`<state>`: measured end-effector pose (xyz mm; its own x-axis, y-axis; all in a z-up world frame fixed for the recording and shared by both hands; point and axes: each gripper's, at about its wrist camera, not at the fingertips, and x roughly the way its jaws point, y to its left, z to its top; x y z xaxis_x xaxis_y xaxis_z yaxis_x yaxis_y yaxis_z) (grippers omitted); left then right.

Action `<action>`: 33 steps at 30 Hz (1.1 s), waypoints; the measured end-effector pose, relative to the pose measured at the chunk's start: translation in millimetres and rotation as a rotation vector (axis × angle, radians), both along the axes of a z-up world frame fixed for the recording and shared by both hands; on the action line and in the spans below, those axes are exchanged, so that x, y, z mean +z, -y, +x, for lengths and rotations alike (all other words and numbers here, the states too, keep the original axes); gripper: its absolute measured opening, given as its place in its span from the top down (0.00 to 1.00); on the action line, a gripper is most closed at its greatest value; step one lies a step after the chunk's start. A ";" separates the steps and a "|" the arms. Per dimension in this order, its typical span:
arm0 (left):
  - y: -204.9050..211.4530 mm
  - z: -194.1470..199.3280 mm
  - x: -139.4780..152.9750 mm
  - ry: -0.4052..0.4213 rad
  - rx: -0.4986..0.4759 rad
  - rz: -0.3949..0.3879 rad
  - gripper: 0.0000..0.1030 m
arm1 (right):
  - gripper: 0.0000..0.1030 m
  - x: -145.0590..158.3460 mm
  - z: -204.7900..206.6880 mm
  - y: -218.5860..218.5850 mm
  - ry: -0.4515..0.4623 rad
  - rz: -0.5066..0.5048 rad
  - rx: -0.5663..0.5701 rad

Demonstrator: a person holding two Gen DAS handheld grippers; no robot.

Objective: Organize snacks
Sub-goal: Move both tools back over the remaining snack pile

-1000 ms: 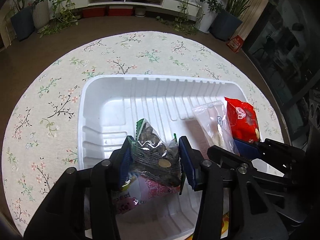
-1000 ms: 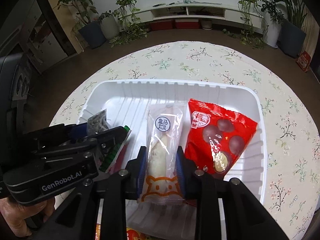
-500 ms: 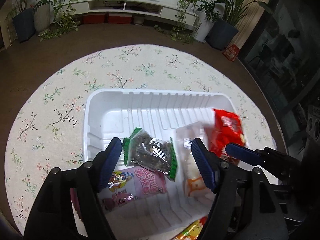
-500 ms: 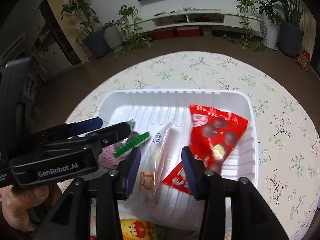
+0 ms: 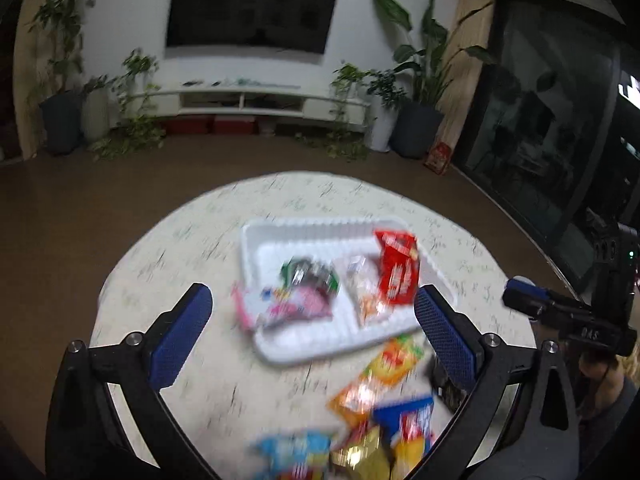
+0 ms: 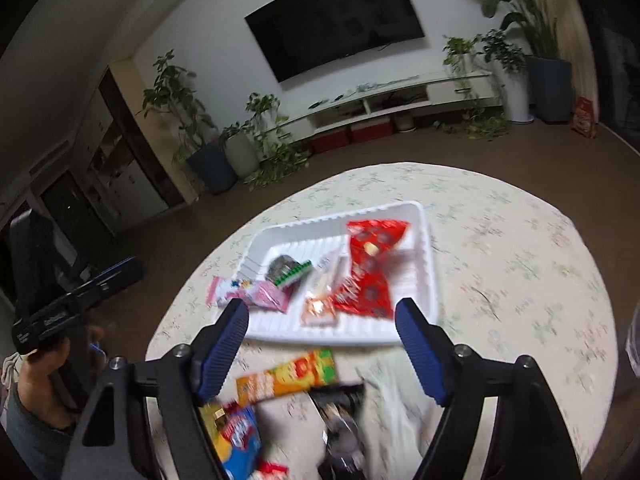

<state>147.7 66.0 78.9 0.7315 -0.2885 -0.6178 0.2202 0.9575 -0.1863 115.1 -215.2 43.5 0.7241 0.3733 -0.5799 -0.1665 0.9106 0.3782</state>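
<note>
Snacks: a red packet [image 6: 370, 270], a clear one [image 6: 320, 300] and a pink one [image 6: 250, 292] lie in the white tray [image 6: 430, 264] on the bench [image 6: 520, 260]; both tongs, left [image 5: 312, 334] and right [image 6: 320, 344], gape empty above loose packets [image 6: 286, 376].

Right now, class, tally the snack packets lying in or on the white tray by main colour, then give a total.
Red packet: 1
Clear packet: 1
Dark packet with green trim: 1
Pink packet: 1, overhanging the rim
Total on the white tray: 4
</note>
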 end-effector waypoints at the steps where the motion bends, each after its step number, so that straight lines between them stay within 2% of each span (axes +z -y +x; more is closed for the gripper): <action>1: -5.3 -10.9 -6.3 -0.041 0.017 0.007 0.01 | 0.24 -5.5 -13.1 6.9 0.000 -0.010 -0.031; 3: -13.4 -35.3 -27.4 -0.123 0.078 0.056 0.01 | 0.24 -15.1 -29.4 18.0 -0.025 -0.012 -0.076; 5: -19.7 -55.4 -50.7 -0.177 0.109 0.052 0.01 | 0.24 -27.1 -45.0 28.2 -0.062 0.016 -0.106; 8: -19.4 -73.9 -82.6 -0.232 0.134 0.083 0.01 | 0.24 -38.5 -54.1 28.7 -0.118 -0.018 -0.114; 11: -16.6 -80.0 -101.5 -0.253 0.140 0.126 0.01 | 0.24 -38.6 -61.1 19.2 -0.101 -0.074 -0.098; 15: -17.1 -85.7 -97.8 -0.198 0.147 0.174 0.01 | 0.24 -46.5 -67.1 3.2 -0.097 -0.129 -0.044; 21: -11.6 -72.1 -107.8 -0.219 0.124 0.210 0.01 | 0.24 -51.6 -69.7 -18.5 -0.089 -0.215 0.011; 28: 3.0 -66.6 -110.3 -0.205 0.081 0.281 0.02 | 0.25 -52.2 -70.2 -20.7 -0.092 -0.225 0.014; 29: 4.0 -66.1 -110.8 -0.205 0.077 0.286 0.04 | 0.25 -52.4 -70.2 -21.2 -0.093 -0.227 0.014; 31: 3.9 -63.5 -112.9 -0.218 0.058 0.267 0.22 | 0.26 -52.9 -69.8 -23.0 -0.096 -0.234 0.020; 33: 3.8 -60.8 -115.1 -0.231 0.046 0.247 0.27 | 0.26 -53.5 -70.2 -24.4 -0.097 -0.239 0.024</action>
